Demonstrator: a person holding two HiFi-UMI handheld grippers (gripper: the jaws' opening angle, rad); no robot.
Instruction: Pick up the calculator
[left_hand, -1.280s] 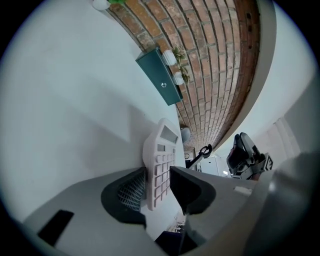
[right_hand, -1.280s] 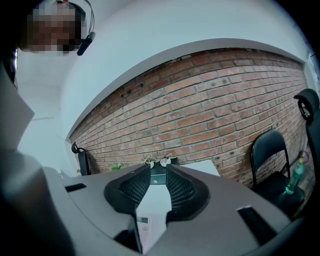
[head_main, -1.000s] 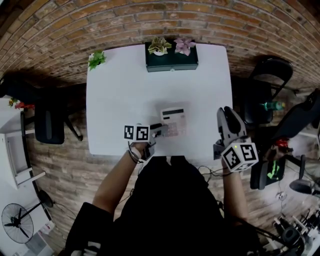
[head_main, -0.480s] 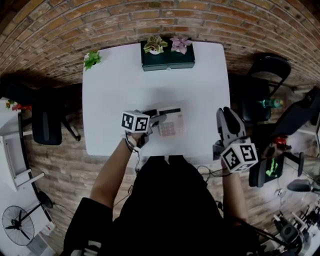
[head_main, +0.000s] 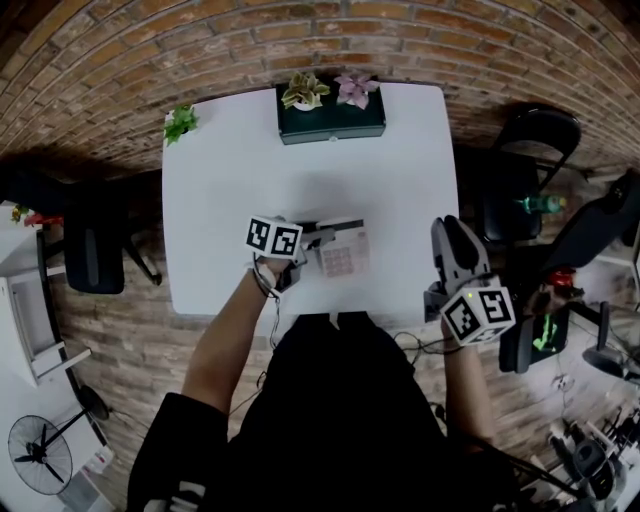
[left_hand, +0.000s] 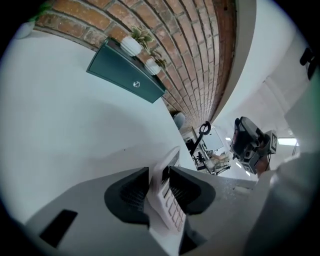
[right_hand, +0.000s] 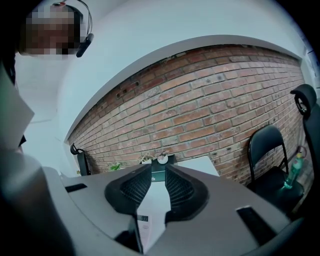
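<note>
– Red-brown brick wall (head_main: 200, 40) runs round the back, and a white square table (head_main: 230, 180) stands in front of it. What is on the table?

– At the middle of its far edge sits a dark green box (head_main: 332, 118). Two small pot plants stand on top, a green and white plant (head_main: 303, 90) and a pink plant (head_main: 355, 88). A little leafy green plant (head_main: 181, 122) sits at the far left corner.

– Where is the thing to pick up?

– The flat white calculator with pale keys (head_main: 343, 252) is near the middle of the near edge.

– Who has it?

– The left gripper (head_main: 318, 240) does. It reaches in at the calculator's left side. Its jaws have just been closing with the calculator between them. Now the two dark pads pinch it, one on the side with the keys and one on the back. In the left gripper view the calculator sits tilted between them.

– Is it up off the table?

– I cannot tell.

– And the other one?

– The right gripper (head_main: 450, 225) is held past the table's near right corner, well apart from the calculator. Its jaws stand a little way apart and nothing is between them. It points at the far wall.

– What is beside the table?

– A black chair (head_main: 535, 150) stands off the right edge, with a green bottle (head_main: 540, 207) by it. Another dark chair (head_main: 95, 250) stands off the left edge.
</note>
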